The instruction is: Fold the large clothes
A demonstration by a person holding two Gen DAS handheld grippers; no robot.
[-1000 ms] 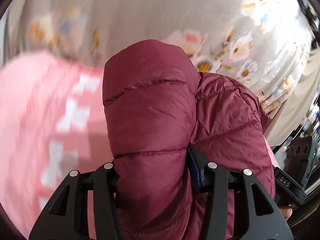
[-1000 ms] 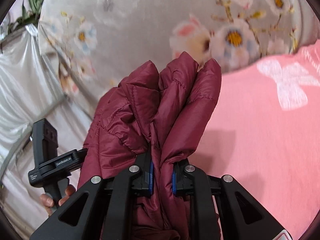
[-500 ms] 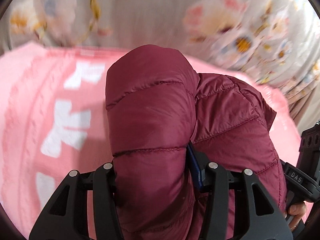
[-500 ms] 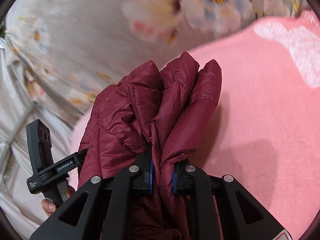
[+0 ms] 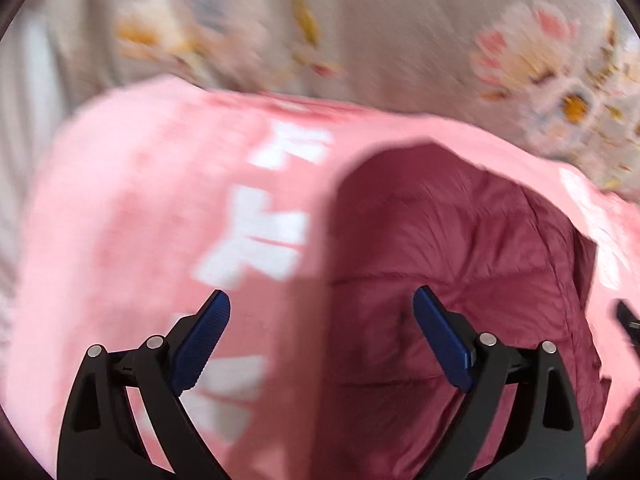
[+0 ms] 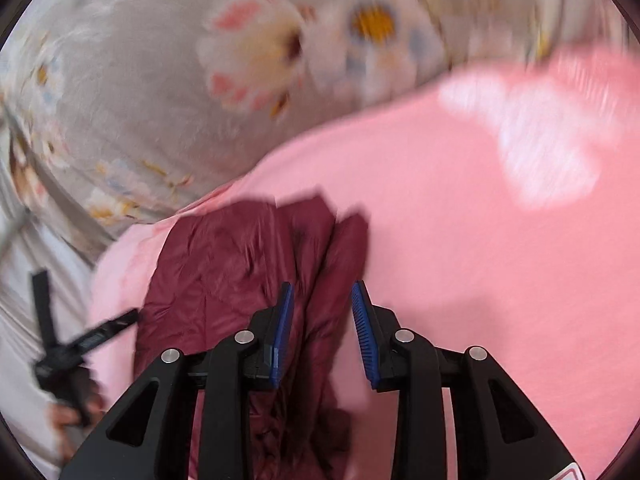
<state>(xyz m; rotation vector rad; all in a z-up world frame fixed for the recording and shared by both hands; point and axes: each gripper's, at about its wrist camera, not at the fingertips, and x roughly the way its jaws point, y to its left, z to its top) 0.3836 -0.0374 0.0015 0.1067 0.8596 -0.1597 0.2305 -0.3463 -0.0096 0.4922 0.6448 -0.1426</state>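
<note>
A maroon quilted puffer jacket (image 5: pixel 460 264) lies bunched on a pink blanket (image 5: pixel 140 208) with white letter marks. My left gripper (image 5: pixel 320 300) is wide open and empty, with the jacket just ahead to the right, behind its right finger. In the right wrist view the jacket (image 6: pixel 224 272) lies folded on the pink blanket (image 6: pixel 460 220). My right gripper (image 6: pixel 322 292) is open, its jaws standing apart around a fold of the jacket without pinching it. Both views are motion-blurred.
A grey floral bedsheet (image 5: pixel 380 32) lies beyond the pink blanket and also shows in the right wrist view (image 6: pixel 160 60). The other hand-held gripper (image 6: pixel 60 344) and the person's hand show at the lower left of the right wrist view.
Both grippers have opened and let go of the jacket. The jacket has dropped onto the pink blanket, and both grippers have drawn back from it.
</note>
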